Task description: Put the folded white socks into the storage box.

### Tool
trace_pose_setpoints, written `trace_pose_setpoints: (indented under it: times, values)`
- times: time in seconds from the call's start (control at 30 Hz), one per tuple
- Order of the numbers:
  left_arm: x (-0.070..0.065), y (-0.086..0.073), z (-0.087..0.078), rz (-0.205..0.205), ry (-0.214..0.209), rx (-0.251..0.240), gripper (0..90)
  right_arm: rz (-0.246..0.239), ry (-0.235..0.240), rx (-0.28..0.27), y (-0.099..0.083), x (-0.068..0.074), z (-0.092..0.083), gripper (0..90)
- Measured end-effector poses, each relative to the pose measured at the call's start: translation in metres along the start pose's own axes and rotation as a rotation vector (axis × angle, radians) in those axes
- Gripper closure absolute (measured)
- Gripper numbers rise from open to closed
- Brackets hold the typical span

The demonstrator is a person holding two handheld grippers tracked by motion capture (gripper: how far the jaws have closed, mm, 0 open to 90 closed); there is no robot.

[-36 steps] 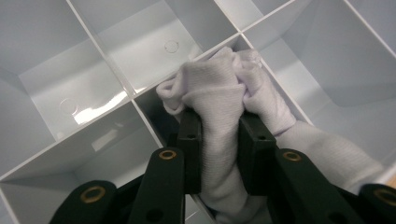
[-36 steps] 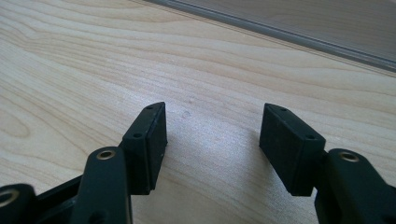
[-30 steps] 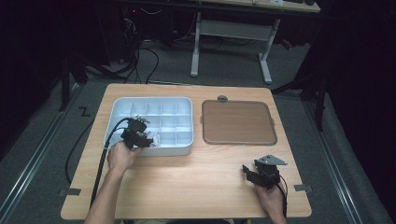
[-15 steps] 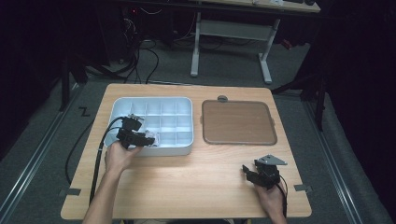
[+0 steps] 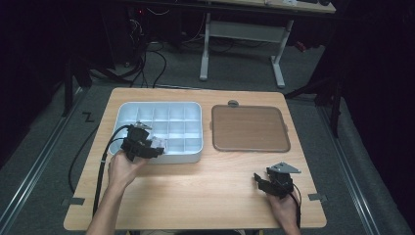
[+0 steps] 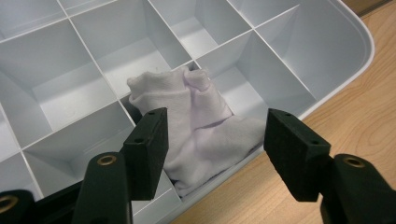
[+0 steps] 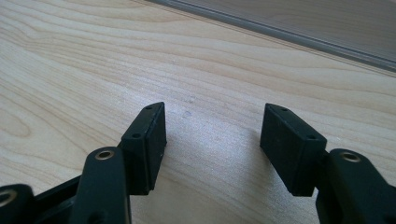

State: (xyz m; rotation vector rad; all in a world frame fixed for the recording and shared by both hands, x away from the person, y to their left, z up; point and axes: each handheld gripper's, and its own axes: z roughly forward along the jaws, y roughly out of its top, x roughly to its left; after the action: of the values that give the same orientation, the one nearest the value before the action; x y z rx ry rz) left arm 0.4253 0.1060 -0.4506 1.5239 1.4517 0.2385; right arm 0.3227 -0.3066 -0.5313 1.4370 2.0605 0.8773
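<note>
White cloth (image 6: 196, 126) sits bunched in a near-edge compartment of the divided tray (image 6: 327, 51), and my left claw (image 6: 215, 140), jaws just spread wide, hangs over it gripping nothing. Drop looks done; next I'd back off cleanly. My right claw (image 7: 212, 140) waits wide open, empty, over bare table (image 7: 70, 70).

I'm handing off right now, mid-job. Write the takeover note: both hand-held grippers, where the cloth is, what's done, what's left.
Left hand-held gripper: open, jaws have just been opening, nothing gripped; it hangs over the white cloth.
Right hand-held gripper: open, empty, low over bare table.
Cloth: bunched in a near-edge compartment of the divided white tray.
Brown tray: empty, to the right.
Done: cloth released in its compartment.
Left: probably draw the left gripper clear.
</note>
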Motion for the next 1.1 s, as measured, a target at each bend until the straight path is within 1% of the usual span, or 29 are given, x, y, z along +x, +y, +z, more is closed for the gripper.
trace_pose_setpoints:
  times: [0.03, 0.07, 0.13, 0.2, 0.27, 0.3, 0.33, 0.37, 0.5, 0.7, 0.87, 1.1]
  values:
    - [-0.001, 0.0, 0.001, 0.001, 0.003, -0.002, 41.3, 0.0, 0.0, 0.0, 0.0, 0.0, 0.0, 41.5]
    - [-0.001, -0.001, 0.002, 0.007, 0.008, 0.001, 44.2, 0.0, 0.0, 0.0, 0.0, 0.0, 0.0, 41.5]
    - [0.0, -0.002, 0.005, 0.018, 0.02, 0.002, 56.6, 0.0, 0.0, 0.0, 0.0, 0.0, 0.0, 41.5]
    - [0.002, -0.004, 0.008, 0.033, 0.008, 0.004, 71.1, 0.0, 0.0, 0.0, 0.0, 0.0, 0.0, 41.5]
    - [0.001, -0.007, 0.012, 0.066, 0.012, -0.004, 83.3, 0.0, 0.0, 0.0, 0.0, 0.0, 0.0, 41.3]
    - [0.001, -0.007, 0.013, 0.065, 0.018, -0.005, 86.5, 0.0, 0.0, 0.0, 0.0, 0.0, 0.0, 41.3]
    - [0.002, -0.006, 0.015, 0.063, 0.024, -0.005, 87.3, 0.0, 0.001, 0.0, 0.0, 0.0, 0.0, 41.3]
    - [0.003, -0.005, 0.017, 0.05, 0.033, -0.007, 88.0, 0.0, 0.001, 0.0, 0.0, 0.0, 0.0, 41.3]
    - [0.009, -0.004, 0.022, 0.043, 0.071, -0.013, 88.7, -0.001, 0.001, 0.0, 0.0, 0.0, 0.0, 41.3]
    - [0.012, -0.006, 0.03, 0.068, 0.111, -0.001, 89.2, -0.002, 0.001, 0.0, 0.0, 0.0, 0.0, 41.2]
    - [0.013, -0.007, 0.034, 0.08, 0.122, 0.013, 89.3, -0.003, 0.002, -0.001, 0.0, 0.0, 0.0, 41.1]
    - [0.013, -0.007, 0.038, 0.067, 0.143, 0.044, 89.4, -0.003, 0.002, -0.001, 0.0, 0.0, 0.0, 41.0]
